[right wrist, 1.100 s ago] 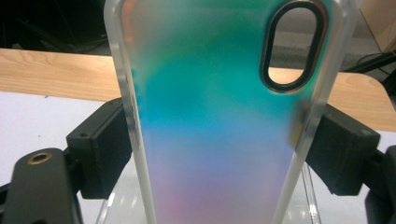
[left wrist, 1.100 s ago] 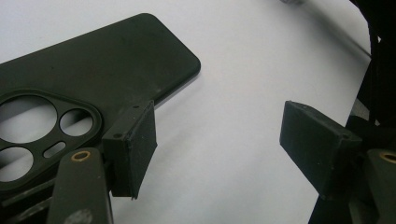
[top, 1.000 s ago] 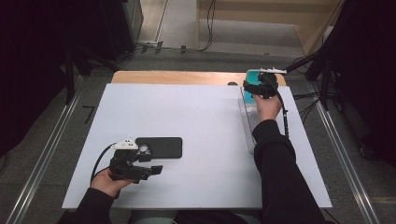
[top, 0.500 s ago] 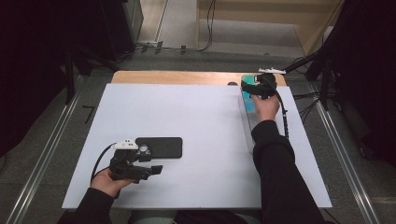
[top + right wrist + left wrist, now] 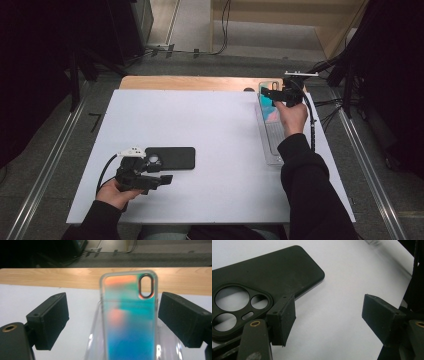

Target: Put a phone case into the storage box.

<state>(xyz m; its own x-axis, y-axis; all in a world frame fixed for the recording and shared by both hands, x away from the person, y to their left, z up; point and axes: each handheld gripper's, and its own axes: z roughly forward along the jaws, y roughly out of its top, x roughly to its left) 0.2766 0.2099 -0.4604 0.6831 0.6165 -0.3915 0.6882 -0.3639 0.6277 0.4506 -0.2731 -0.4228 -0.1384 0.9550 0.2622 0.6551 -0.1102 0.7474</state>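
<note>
Black pads of the right gripper [image 5: 111, 320] have just been spreading, iridescent phone case [image 5: 130, 317] loose between them over its clear tray [image 5: 272, 145] at 2 o'clock. Left gripper [image 5: 327, 322] gapes empty, black phone case [image 5: 262, 290] at 10 o'clock.

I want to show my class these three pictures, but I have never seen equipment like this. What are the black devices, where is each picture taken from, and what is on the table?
A person sits at a white table with a hand-held two-jaw gripper in each hand. One picture looks down from above; the others come from cameras riding on each gripper, looking along its jaws. The left gripper rests open beside a black phone case that lies flat. The right gripper is at the far right, over an iridescent phone case leaning in a clear tray. Its jaws have just been opening; the case stands between them, untouched.
</note>
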